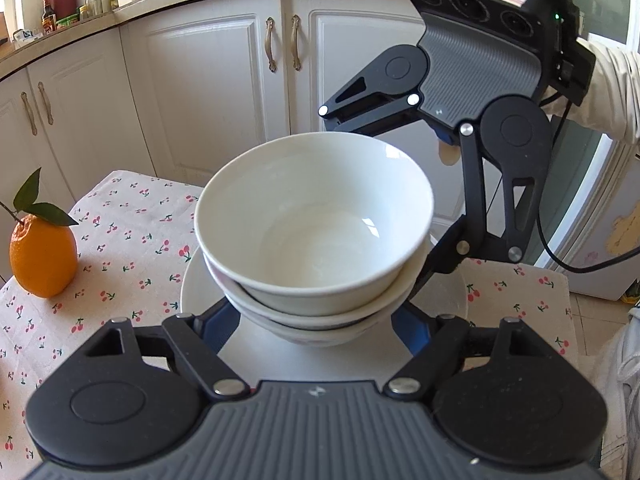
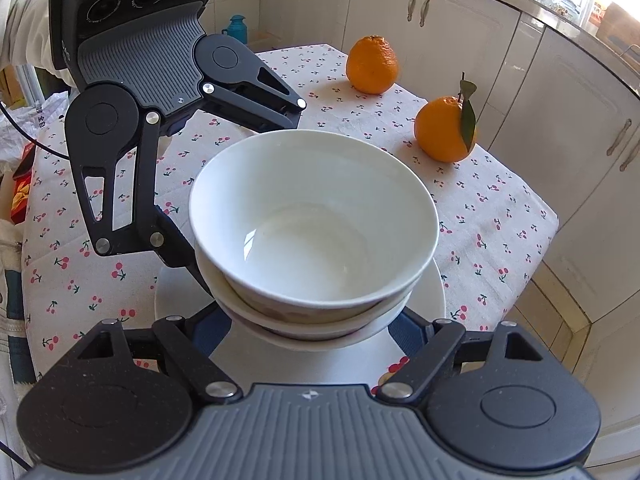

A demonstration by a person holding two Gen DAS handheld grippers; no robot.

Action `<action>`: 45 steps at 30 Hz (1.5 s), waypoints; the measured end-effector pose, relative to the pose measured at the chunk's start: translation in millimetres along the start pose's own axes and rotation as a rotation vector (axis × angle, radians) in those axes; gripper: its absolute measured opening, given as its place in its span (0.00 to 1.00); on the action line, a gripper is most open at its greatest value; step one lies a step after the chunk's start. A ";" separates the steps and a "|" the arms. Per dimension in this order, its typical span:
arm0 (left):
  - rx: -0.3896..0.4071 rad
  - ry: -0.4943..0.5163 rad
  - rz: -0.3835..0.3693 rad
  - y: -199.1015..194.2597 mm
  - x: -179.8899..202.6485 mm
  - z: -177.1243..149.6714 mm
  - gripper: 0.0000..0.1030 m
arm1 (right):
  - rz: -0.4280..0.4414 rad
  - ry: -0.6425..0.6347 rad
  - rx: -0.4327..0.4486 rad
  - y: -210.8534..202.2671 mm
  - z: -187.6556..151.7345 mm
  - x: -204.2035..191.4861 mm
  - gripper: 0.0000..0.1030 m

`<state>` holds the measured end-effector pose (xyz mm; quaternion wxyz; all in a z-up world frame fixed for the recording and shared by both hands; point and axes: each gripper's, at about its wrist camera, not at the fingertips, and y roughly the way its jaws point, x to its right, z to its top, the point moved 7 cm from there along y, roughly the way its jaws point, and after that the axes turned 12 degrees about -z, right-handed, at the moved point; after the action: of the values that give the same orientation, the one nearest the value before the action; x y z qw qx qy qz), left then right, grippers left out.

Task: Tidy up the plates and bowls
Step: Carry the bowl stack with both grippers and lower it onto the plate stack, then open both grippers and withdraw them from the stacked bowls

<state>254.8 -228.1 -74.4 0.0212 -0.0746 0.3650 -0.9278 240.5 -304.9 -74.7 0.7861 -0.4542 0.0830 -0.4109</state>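
Stacked white bowls (image 1: 314, 228) gripped from opposite sides by left gripper (image 1: 312, 320) and right gripper (image 2: 316, 320), fingers clamped on lower bowl (steadier carry), over plate (image 2: 424, 300) on table (image 2: 500, 208).

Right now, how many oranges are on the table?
2. One bare orange sits near the far edge of the cherry tablecloth; one leafy orange sits nearer the bowls. Others may be hidden.

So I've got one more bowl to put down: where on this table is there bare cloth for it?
Bare cherry-print tablecloth lies between the bowl stack and the leafy orange, and behind the left gripper toward the far orange. It is crowded around the plate, where both grippers flank the stack.
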 end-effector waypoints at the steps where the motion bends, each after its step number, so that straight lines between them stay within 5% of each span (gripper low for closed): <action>1: -0.001 0.003 0.002 0.2 0.4 0.4 0.80 | 0.001 0.004 0.000 0.4 -0.1 0.2 0.86; 11: -0.011 -0.002 0.016 0.6 1.3 1.6 0.81 | -0.006 0.025 0.004 1.1 -2.7 1.7 0.86; 15: 0.008 -0.015 0.030 -6.3 0.7 2.5 0.93 | -0.033 0.035 0.006 -1.1 -2.9 2.3 0.99; 19: 0.008 -0.054 0.055 -12.0 -0.9 -0.5 0.96 | -0.039 0.074 0.005 -6.6 -1.8 4.3 1.00; 28: 0.093 -0.055 0.228 -45.7 16.9 -7.4 1.00 | -0.183 0.126 -0.060 -23.7 -1.2 -9.1 1.00; 36: 0.238 -0.247 0.368 -76.0 38.5 -36.7 1.00 | -0.361 0.379 -0.137 -44.7 -12.6 -30.2 1.00; 45: 0.248 -0.525 0.584 -100.5 62.5 -62.7 0.99 | -0.531 0.729 -0.142 -66.3 -26.1 -69.5 1.00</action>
<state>185.0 -118.1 -43.6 0.3848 -0.1989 0.2384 -0.8692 144.5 -288.2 -54.7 0.5401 -0.3382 0.2627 -0.7245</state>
